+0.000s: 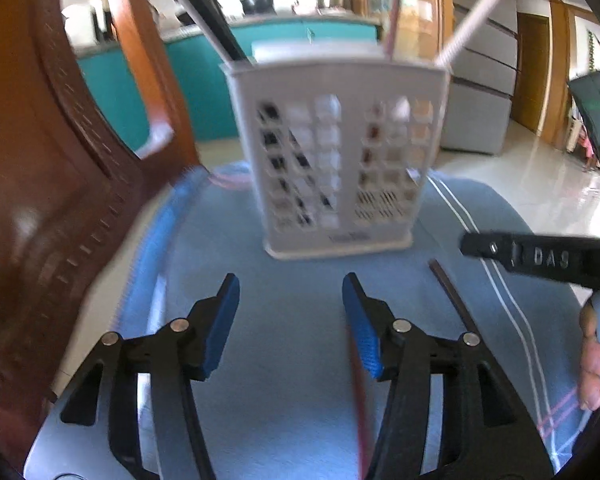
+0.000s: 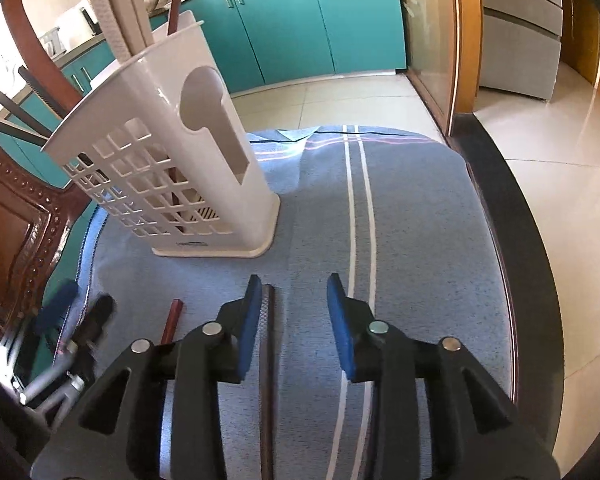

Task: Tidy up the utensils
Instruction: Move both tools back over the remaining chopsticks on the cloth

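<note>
Cloth: blue, white stripes, spread over the table; everything below is placed against the holder.
Holder: white lattice utensil caddy, upright on the cloth, handles sticking out of its top.
Left gripper: in front of the holder, jaws spread, nothing between the pads.
Right gripper: in front and to the right of the holder, jaws apart, pinching nothing.
Dark chopstick: flat on the cloth, nearer than the holder, just inside the right gripper's left pad; contact unclear.
Red chopstick: on the cloth, left of the dark one.
</note>
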Available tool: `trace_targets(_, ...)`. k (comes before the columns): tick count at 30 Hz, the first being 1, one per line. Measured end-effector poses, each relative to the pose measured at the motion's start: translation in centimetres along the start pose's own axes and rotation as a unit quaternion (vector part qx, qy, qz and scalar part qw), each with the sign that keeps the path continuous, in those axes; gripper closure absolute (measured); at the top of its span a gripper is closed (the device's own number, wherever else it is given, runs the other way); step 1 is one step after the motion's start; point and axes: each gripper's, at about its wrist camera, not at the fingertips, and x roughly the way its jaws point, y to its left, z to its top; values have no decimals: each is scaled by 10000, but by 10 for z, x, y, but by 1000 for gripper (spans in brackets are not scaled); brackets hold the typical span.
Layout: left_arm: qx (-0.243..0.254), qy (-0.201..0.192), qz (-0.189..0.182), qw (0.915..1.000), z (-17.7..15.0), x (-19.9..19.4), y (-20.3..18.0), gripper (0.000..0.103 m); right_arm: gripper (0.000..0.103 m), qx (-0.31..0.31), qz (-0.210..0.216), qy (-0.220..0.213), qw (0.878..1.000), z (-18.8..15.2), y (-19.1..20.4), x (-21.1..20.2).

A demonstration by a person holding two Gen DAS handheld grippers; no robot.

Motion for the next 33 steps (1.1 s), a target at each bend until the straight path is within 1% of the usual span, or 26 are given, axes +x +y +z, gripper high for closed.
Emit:
trace_targets(3, 30, 338, -219, 9992, -6, 10, -8, 48, 68, 16, -28, 12, 10000, 0, 0, 1)
trace_targets(9, 280, 533, -130, 9981, -16, 20, -21, 49, 67, 5, -47, 53, 10000, -2, 0, 3)
trace_targets(12, 265, 590, -124, 9978, -17, 23, -21, 55, 65, 6, -54, 53, 10000, -2, 0, 3)
trace_targets(16, 212, 667, -156, 9974, -20, 25, -17, 68, 64, 2, -71, 71, 9999, -3, 1, 4)
trace_targets(17, 225, 664, -138, 9974, -19, 25, -17, 69, 64, -2, -75, 75, 9999, -3, 1, 5)
trace_targets(18, 242, 666, -129, 9974, -18, 25, -17, 72, 64, -5, -78, 80, 9999, -3, 1, 5)
trace_targets(19, 249, 672, -123, 9974, -17, 27, -17, 79, 64, -8, -80, 85, 9999, -3, 2, 5)
trace_targets(21, 248, 828, -75, 9962, -18, 33, -14, 87, 64, -36, -81, 118, 9999, -4, 3, 6)
trace_targets(22, 163, 860, -113, 9961, -18, 34, -10, 88, 64, -46, -82, 125, 9999, -4, 3, 6)
trace_targets(25, 91, 865, 39, 9962, -16, 39, 0, 89, 64, -65, -93, 141, 9998, -5, 5, 7)
trace_targets(26, -20, 891, 48, 9960, -15, 40, 6, 89, 64, -65, -95, 143, 9998, -5, 5, 8)
trace_targets(28, -208, 933, -98, 9954, -11, 41, 15, 89, 64, -68, -93, 149, 9998, -4, 5, 8)
trace_targets(30, -304, 915, -214, 9951, -13, 38, 16, 89, 64, -77, -96, 155, 9998, -5, 6, 9)
trace_targets(32, -284, 886, -353, 9950, -12, 36, 14, 88, 63, -73, -104, 164, 9998, -5, 6, 9)
trace_targets(33, -241, 880, -398, 9950, -13, 34, 12, 86, 62, -70, -105, 168, 9998, -5, 7, 9)
